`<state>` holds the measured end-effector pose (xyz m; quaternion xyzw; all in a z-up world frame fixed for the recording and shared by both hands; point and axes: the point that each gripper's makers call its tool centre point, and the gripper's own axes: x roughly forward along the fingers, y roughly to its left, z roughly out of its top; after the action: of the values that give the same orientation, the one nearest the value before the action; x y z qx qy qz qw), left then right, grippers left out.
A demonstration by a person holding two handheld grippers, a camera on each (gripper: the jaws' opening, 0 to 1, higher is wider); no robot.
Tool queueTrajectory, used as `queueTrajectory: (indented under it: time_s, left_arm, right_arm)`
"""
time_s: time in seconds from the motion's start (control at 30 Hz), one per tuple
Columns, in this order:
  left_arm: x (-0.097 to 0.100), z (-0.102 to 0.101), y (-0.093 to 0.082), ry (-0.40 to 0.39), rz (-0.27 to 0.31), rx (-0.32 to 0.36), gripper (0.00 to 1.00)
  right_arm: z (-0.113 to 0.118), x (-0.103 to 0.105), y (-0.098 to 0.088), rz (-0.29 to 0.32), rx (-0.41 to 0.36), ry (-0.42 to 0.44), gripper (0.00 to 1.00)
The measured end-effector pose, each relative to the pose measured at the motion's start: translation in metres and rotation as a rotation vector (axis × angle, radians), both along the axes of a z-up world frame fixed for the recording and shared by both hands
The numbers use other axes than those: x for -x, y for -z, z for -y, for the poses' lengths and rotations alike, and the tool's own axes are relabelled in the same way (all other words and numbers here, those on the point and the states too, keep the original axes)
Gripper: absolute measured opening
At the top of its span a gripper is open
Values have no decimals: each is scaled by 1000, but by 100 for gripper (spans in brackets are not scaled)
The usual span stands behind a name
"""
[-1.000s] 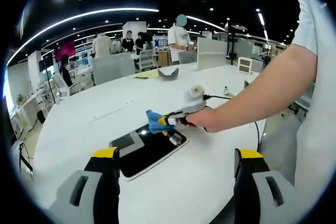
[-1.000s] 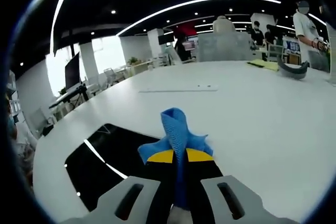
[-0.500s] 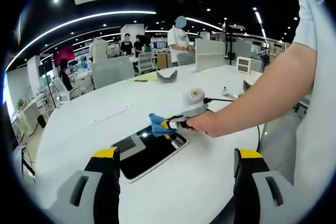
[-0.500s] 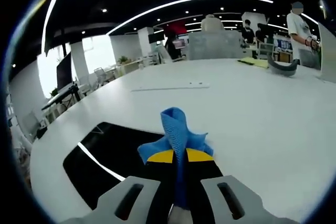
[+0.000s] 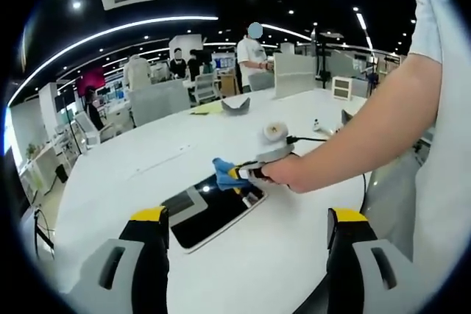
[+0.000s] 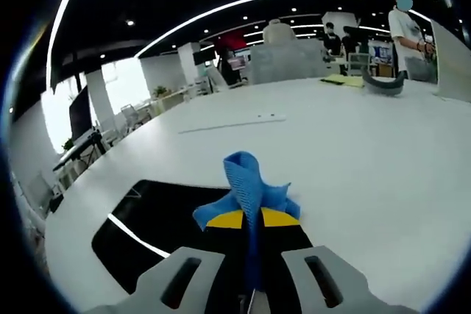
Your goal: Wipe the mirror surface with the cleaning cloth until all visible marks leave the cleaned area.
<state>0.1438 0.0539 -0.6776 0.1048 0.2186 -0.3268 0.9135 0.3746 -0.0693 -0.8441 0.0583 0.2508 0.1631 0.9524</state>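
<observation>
A dark rectangular mirror lies flat on the white table. In the left gripper view the right gripper, held in a person's hand, hovers over the mirror's far right edge with a blue cleaning cloth pinched in its jaws. My left gripper stands open near the table's front, short of the mirror, with nothing between its fingers. In the right gripper view the right gripper is shut on the blue cloth, and the mirror lies below and to the left.
A grey curved object and a yellow sheet lie at the table's far side. A cable trails off the right gripper. Chairs, desks and several standing people are beyond the table.
The right gripper with the cloth has shifted slightly right along the mirror's far edge. Both views have drifted a little; the left gripper stays open.
</observation>
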Motion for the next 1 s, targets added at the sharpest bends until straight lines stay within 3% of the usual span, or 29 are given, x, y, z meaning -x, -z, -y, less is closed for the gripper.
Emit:
queueTrajectory:
  time_s: [0.3, 0.63, 1.0]
  left_arm:
    - [-4, -9, -4, -9, 5, 6, 89]
    - [-2, -17, -6, -9, 0, -3, 89]
    - [-2, -24, -10, -21, 12, 12, 89]
  right_arm:
    - [-17, 6, -2, 1, 4, -14, 2]
    - [-55, 7, -2, 13, 5, -96, 2]
    - [-83, 6, 0, 21, -2, -125, 2]
